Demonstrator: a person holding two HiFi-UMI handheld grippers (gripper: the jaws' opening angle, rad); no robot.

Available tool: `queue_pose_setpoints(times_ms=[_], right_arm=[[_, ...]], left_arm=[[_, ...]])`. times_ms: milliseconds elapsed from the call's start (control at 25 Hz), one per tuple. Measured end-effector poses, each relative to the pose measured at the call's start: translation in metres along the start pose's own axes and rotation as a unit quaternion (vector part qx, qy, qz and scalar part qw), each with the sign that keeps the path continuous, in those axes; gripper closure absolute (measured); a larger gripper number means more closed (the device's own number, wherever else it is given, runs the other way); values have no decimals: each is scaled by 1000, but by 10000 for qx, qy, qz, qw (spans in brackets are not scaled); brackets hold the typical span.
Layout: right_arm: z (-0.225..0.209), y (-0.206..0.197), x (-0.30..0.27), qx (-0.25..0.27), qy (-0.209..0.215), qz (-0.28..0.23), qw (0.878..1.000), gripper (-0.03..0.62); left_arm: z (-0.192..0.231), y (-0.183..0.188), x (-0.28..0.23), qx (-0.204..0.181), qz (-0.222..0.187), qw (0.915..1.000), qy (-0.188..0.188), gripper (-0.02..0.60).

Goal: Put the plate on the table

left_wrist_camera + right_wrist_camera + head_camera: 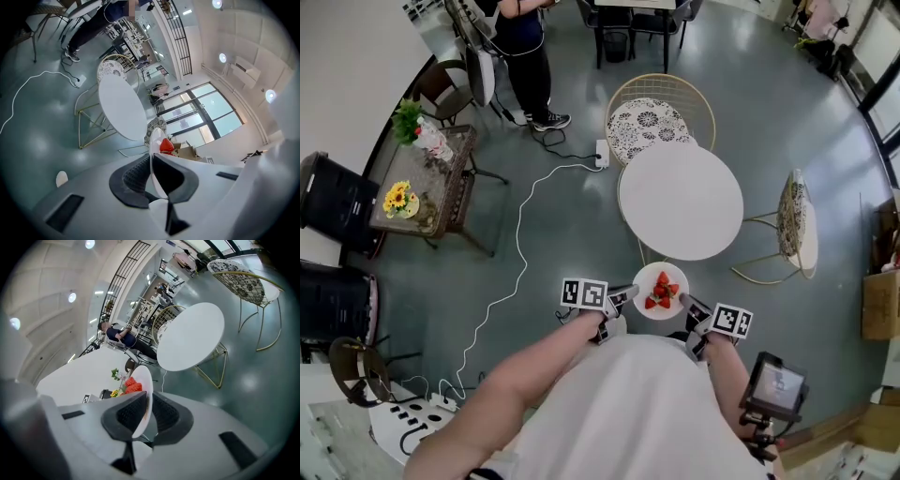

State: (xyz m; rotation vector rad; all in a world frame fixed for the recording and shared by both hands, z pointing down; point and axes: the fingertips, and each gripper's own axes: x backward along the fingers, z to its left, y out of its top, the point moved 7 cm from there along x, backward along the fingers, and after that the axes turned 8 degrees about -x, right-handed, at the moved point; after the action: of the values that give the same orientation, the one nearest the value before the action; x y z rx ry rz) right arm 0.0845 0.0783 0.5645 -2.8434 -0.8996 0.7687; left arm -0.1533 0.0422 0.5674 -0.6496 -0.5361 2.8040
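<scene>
A white plate with red strawberries on it is held in the air between both grippers, just short of the round white table. My left gripper is shut on the plate's left rim; the left gripper view has the plate edge-on between the jaws, with a strawberry beyond. My right gripper is shut on the right rim; the right gripper view shows the plate clamped edge-on, strawberries on it and the table ahead.
Two gold wire chairs with patterned seats stand at the table, one behind it and one to its right. A white cable runs over the grey floor. A person stands at the back. A side table with flowers is left.
</scene>
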Motion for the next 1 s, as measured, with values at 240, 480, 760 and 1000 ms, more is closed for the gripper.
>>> queue_pose_setpoints(times_ms=[240, 480, 760, 1000], right_arm=[[15, 29, -21, 137, -181, 112, 9997, 571], [-2, 58, -45, 54, -207, 390, 9990, 571], [-18, 123, -71, 59, 16, 650, 9979, 571], [-37, 219, -73, 259, -82, 939, 9952, 571]], left_arm=[[10, 33, 0, 106, -151, 9998, -1, 565], [29, 45, -20, 386, -257, 9988, 161, 563], [38, 91, -58, 448, -336, 9972, 489, 565], [33, 152, -121, 506, -439, 9948, 763, 565]])
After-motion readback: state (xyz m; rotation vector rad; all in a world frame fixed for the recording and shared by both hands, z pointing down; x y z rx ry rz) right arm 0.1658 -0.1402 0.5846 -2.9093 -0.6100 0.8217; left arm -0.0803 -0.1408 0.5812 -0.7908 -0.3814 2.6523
